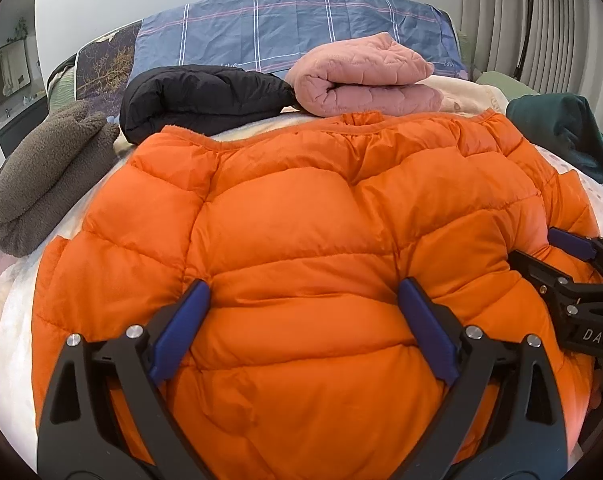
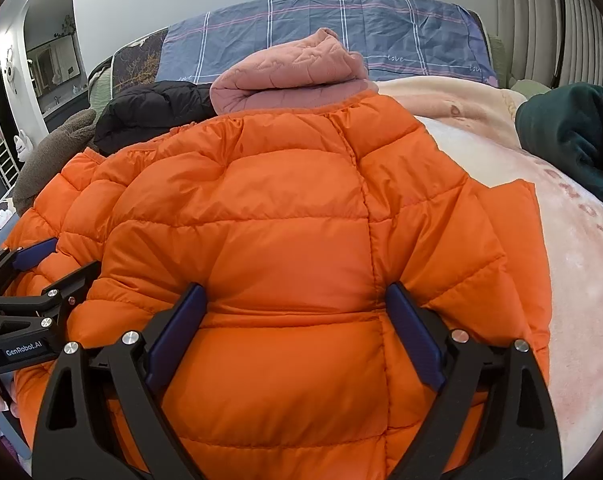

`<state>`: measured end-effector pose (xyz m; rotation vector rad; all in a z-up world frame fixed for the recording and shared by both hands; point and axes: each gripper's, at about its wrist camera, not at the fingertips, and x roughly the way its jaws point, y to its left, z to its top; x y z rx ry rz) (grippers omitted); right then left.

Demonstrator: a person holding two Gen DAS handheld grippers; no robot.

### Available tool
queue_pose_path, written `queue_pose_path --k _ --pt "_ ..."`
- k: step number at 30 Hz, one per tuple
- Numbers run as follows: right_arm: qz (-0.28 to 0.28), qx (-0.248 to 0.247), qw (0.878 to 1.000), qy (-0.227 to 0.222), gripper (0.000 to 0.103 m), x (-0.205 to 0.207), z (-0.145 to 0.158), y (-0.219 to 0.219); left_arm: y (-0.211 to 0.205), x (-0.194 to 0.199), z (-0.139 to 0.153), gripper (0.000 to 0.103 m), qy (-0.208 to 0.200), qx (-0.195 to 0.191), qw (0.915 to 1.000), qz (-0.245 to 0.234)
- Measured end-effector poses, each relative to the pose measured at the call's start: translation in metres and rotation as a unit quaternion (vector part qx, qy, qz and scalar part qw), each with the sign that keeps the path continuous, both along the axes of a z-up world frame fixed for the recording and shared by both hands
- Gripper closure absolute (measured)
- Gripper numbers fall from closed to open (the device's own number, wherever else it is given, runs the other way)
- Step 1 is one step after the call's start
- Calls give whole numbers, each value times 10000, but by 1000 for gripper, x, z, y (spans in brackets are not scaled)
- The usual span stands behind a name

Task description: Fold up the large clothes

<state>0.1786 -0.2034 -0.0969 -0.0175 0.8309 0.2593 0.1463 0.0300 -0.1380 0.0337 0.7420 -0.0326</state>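
Note:
An orange puffer jacket (image 1: 301, 216) lies spread on the bed, quilted back up, its gathered hem toward the far side. My left gripper (image 1: 303, 294) rests on its near part with the jaws spread wide. Puffy fabric bulges up between the blue pads (image 1: 181, 332), which do not clamp it. My right gripper (image 2: 295, 300) sits the same way further right on the jacket (image 2: 293, 216), jaws wide apart, nothing pinched. Each gripper shows at the edge of the other's view: the right gripper (image 1: 533, 246) and the left gripper (image 2: 57, 264).
Beyond the jacket lie a folded pink quilted garment (image 1: 365, 76), a black puffer (image 1: 201, 96), a brown fleece (image 1: 49, 176) at left and a dark green garment (image 1: 561, 136) at right. A blue plaid pillow (image 1: 293, 28) lies at the head. The cream blanket (image 2: 581, 280) shows to the right.

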Motion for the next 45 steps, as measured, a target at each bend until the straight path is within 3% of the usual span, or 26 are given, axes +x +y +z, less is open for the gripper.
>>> queue_pose_path --k 4,7,11,13,16,20,29,37,39,42,45 --pt "-78 -12 9999 -76 12 -8 7 -3 1 -2 2 6 -34 -24 10000 4" --pt "-370 61 9989 -283 12 -38 25 -14 6 -28 20 10 -147 -244 9996 34" --pt "-82 713 9971 -237 12 -84 41 -29 1 -73 38 9 -294 -376 9977 -480" --pt "6 693 9975 -134 12 -93 36 -29 -5 -82 30 8 -146 -257 9977 -611" --pt "137 454 9988 158 12 -92 5 -21 -8 -84 4 7 3 -40 9988 -486" --pt "188 -133 9997 28 11 -93 -7 -6 -13 -80 -9 6 50 119 9992 -368" --pt "156 -87 9998 -21 11 -96 -4 -10 -15 -85 -8 7 -82 202 9993 -304" --pt "-312 -51 9984 -474 11 -125 26 -33 -13 -121 24 11 -505 334 9977 -315" --pt "-499 45 9979 -416 11 -123 26 -48 -9 -128 30 11 -603 342 9972 -278" --pt "-526 153 9985 46 12 -111 3 -60 4 -118 9 10 -119 518 9986 -23" --pt "-456 125 9989 5 12 -113 0 -59 19 -116 -7 10 -73 161 9998 -87"
